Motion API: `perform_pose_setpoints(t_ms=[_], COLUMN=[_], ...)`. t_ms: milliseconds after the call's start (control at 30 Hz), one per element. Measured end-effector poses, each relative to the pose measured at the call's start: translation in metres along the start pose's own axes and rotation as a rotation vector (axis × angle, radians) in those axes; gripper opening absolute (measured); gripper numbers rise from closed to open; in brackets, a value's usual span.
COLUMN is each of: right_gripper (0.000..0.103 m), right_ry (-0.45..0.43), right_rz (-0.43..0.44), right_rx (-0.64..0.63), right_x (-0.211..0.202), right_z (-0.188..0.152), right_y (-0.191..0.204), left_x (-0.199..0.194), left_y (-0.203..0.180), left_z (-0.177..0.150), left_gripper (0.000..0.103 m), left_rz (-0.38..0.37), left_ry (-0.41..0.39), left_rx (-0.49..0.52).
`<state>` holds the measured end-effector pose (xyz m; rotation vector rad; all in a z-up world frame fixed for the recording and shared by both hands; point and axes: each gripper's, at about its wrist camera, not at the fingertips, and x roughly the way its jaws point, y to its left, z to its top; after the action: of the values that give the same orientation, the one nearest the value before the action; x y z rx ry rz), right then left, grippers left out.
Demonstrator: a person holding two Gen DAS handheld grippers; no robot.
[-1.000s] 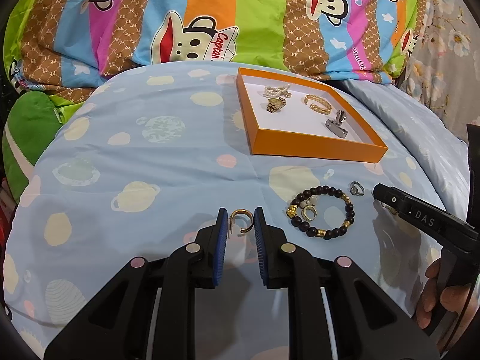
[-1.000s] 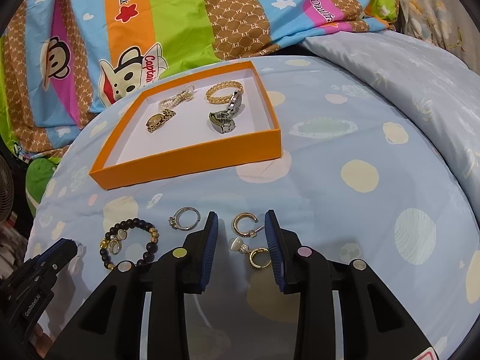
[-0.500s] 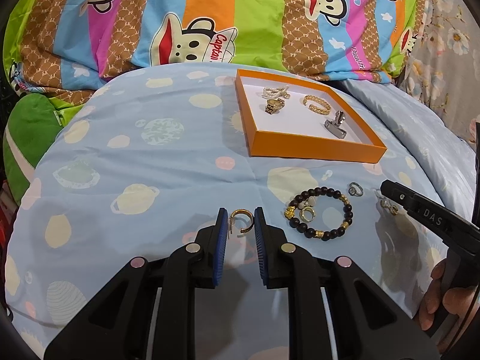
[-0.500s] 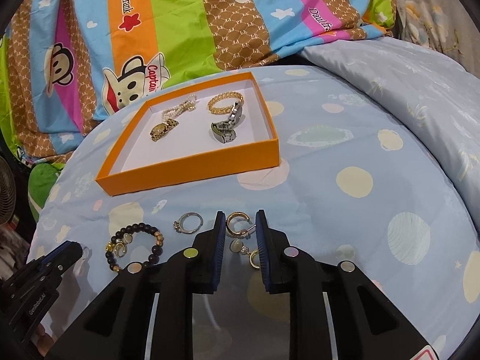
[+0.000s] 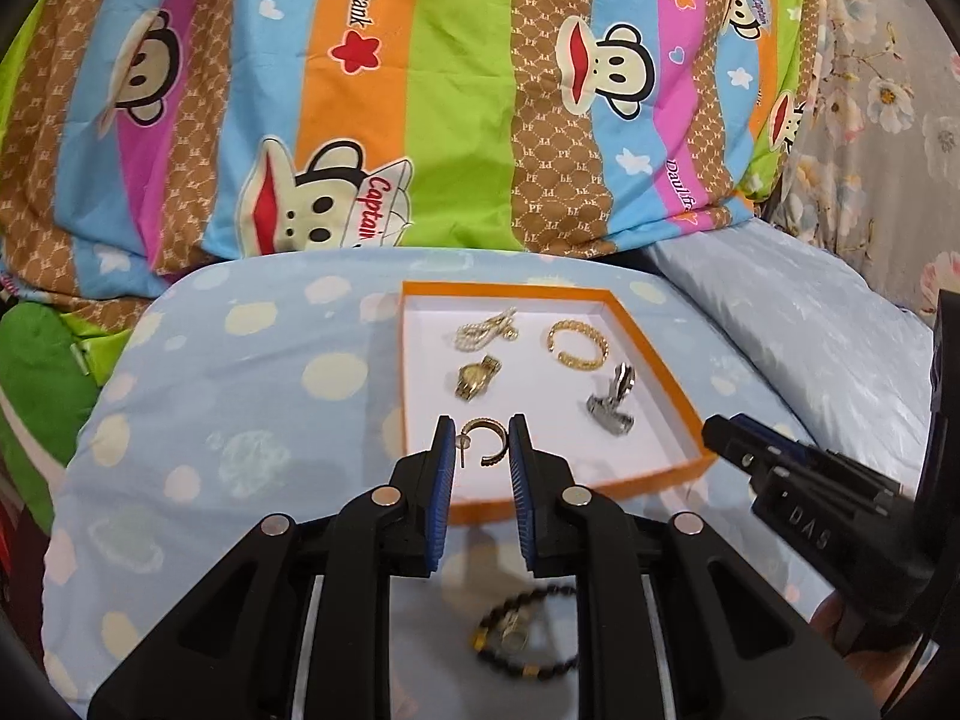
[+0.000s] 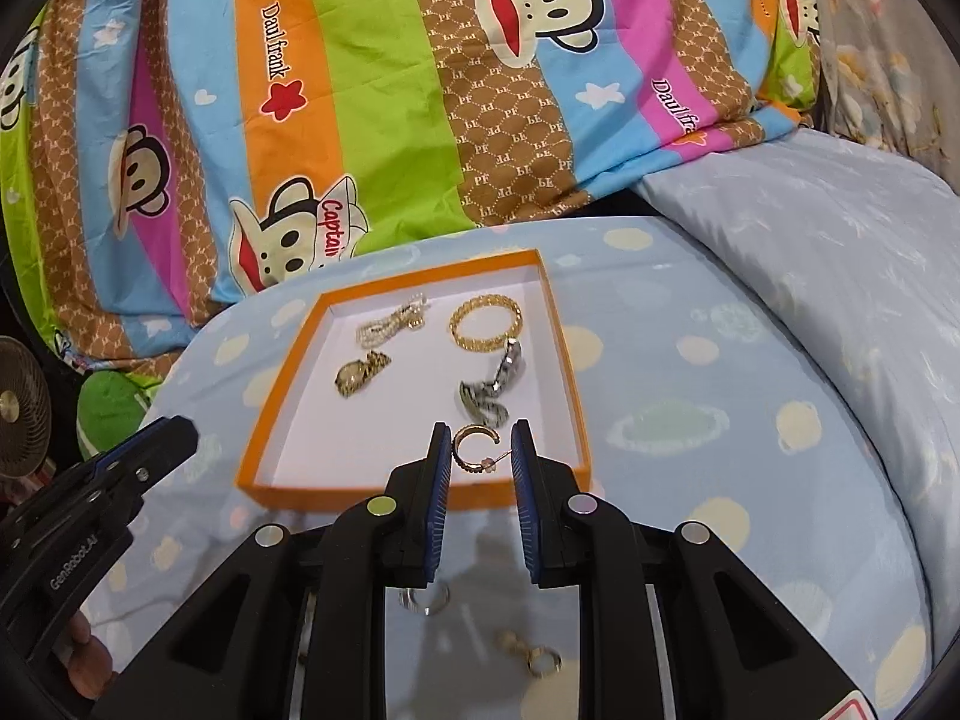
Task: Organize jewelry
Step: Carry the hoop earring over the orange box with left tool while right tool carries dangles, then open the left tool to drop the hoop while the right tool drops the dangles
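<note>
My left gripper (image 5: pixel 480 443) is shut on a gold hoop earring (image 5: pixel 487 440) and holds it over the near left corner of the orange tray (image 5: pixel 651 333). My right gripper (image 6: pixel 480 450) is shut on a second gold hoop earring (image 6: pixel 474 449) above the near right part of the same tray (image 6: pixel 273 405). In the tray lie a pearl piece (image 5: pixel 483 333), a gold chain bracelet (image 5: pixel 577 346), a gold watch (image 5: pixel 475 379) and a silver watch (image 5: pixel 612 405). The bead bracelet (image 5: pixel 522 639) lies on the bedsheet below the left gripper.
A silver ring (image 6: pixel 425 597) and a gold drop earring (image 6: pixel 531 654) lie on the blue sheet (image 6: pixel 690 420) under the right gripper. A striped monkey-print quilt (image 5: pixel 420 90) rises behind the tray. A small fan (image 6: pixel 21 402) stands at far left.
Both grippers lifted their hoop earrings off the sheet and carried them forward over the tray's near side. The right gripper closed on its earring first.
</note>
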<state>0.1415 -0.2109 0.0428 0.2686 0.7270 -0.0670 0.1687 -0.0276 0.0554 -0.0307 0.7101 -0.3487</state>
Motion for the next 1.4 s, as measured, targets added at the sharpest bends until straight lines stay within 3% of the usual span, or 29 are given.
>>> perform_pose_setpoints(t_ms=[233, 467, 933, 1400], right_gripper=[0.019, 0.019, 0.022, 0.022], right_ry=[0.038, 0.065, 0.037, 0.021], right_rz=[-0.002, 0.004, -0.013, -0.012], right_rx=[-0.012, -0.012, -0.035, -0.014], right_x=[0.037, 0.058, 0.058, 0.042], right_z=[0.004, 0.001, -0.001, -0.007], right_y=[0.001, -0.002, 0.002, -0.005], left_x=[0.05, 0.075, 0.088, 0.073], left_y=[-0.007, -0.005, -0.002, -0.004], left_z=[0.011, 0.007, 0.005, 0.003], left_gripper=[0.017, 0.017, 0.018, 0.018], left_rz=[0.016, 0.025, 0.05, 0.054], left_ry=[0.041, 0.069, 0.078, 0.054], left_rx=[0.0, 0.001, -0.019, -0.01])
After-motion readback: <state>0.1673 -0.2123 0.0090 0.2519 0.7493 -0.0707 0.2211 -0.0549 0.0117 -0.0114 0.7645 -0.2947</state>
